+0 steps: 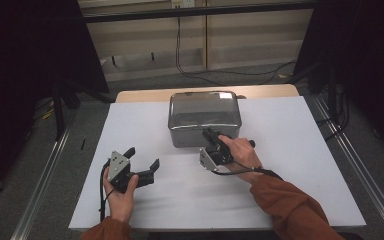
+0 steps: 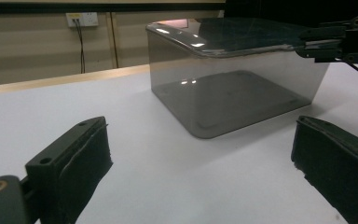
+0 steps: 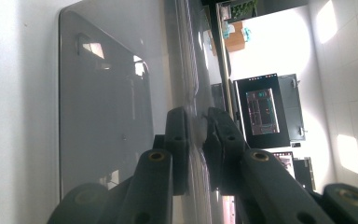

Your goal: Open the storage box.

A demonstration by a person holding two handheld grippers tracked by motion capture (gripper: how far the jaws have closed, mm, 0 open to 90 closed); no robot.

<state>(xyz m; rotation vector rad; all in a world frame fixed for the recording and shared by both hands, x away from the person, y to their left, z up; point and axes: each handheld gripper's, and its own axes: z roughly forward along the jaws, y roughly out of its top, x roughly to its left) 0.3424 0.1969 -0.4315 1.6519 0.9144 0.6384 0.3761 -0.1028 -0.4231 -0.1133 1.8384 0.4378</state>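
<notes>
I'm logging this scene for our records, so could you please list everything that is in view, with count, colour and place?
Box: one, clear smoky grey plastic, open at the top, on the far middle of the sheet.
Sheet: one, white, spread over the table top.
Table: one, light wood, its edge showing beyond the sheet's far side.
Wall socket: one, white, on the beige wall behind the table, with dark cables hanging from it.
Monitor: one, dark, lit screen, in the room beyond the box.
Left tool: one, black with a grey plate, jaws wide apart, on the near left of the sheet, clear of the box.
Right tool: one, black, jaws closed on the box's near rim.
Sleeves: two, rust orange, at the near edge.
</notes>
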